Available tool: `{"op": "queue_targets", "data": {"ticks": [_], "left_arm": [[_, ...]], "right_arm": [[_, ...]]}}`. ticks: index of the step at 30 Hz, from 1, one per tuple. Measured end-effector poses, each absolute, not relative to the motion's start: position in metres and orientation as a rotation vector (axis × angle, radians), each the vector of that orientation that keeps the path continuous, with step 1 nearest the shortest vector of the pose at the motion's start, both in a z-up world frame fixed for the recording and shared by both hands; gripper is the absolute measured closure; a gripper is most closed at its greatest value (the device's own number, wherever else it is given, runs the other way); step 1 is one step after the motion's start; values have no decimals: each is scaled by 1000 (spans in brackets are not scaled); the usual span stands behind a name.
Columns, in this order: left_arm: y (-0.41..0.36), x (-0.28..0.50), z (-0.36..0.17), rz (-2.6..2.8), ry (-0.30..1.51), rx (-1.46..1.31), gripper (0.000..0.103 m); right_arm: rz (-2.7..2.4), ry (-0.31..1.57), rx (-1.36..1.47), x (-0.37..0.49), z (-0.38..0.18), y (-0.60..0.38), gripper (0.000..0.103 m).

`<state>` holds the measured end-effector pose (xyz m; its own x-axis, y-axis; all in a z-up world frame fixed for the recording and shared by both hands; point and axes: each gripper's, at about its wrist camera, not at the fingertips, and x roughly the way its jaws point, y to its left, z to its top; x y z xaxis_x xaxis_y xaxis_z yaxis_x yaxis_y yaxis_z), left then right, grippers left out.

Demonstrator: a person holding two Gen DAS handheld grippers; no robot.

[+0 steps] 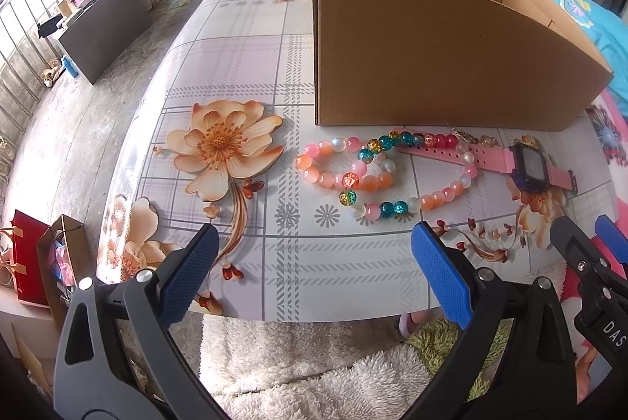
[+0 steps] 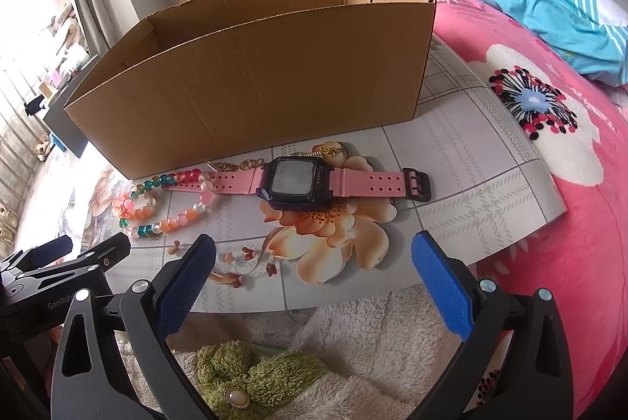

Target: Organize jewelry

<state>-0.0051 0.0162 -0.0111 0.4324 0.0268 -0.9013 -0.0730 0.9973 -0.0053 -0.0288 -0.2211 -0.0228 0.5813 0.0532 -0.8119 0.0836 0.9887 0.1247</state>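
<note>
Both grippers hang above the near edge of the floral tablecloth [image 1: 243, 39], tilted downward toward it, and each stands wide with nothing between its blue pads. The left gripper [image 1: 314, 247] points at the beaded bracelets [image 1: 353, 172], a tangle of orange, pink, teal and clear beads lying on the cloth just in front of the cardboard box [image 1: 431, 59]. The beads are well apart from its fingertips [image 1: 206, 243]. The right gripper [image 2: 314, 255] faces the pink-strapped watch [image 2: 294, 180], which lies flat with its dark square face up, strap stretched left to right over a printed orange flower. The left end of the strap touches the bracelets [image 2: 165, 200], and a small gold chain piece [image 2: 329, 150] lies just behind the watch, right against the foot of the box [image 2: 255, 86]. The box is open at the top and sits on the far side of the jewelry; its inside cannot be seen. To the right of the cloth spreads a pink blanket [image 2: 549, 184] with a blue garment [image 2: 549, 19] on it. A white fleecy fabric [image 2: 373, 341] lies below the near table edge
</note>
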Motion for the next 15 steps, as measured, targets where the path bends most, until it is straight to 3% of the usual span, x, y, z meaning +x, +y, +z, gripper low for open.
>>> {"op": "queue_targets", "data": {"ticks": [15], "left_arm": [[15, -11, -10, 82, 1104, -23, 8]], "right_arm": [[-18, 947, 158, -30, -23, -222, 5]]}}
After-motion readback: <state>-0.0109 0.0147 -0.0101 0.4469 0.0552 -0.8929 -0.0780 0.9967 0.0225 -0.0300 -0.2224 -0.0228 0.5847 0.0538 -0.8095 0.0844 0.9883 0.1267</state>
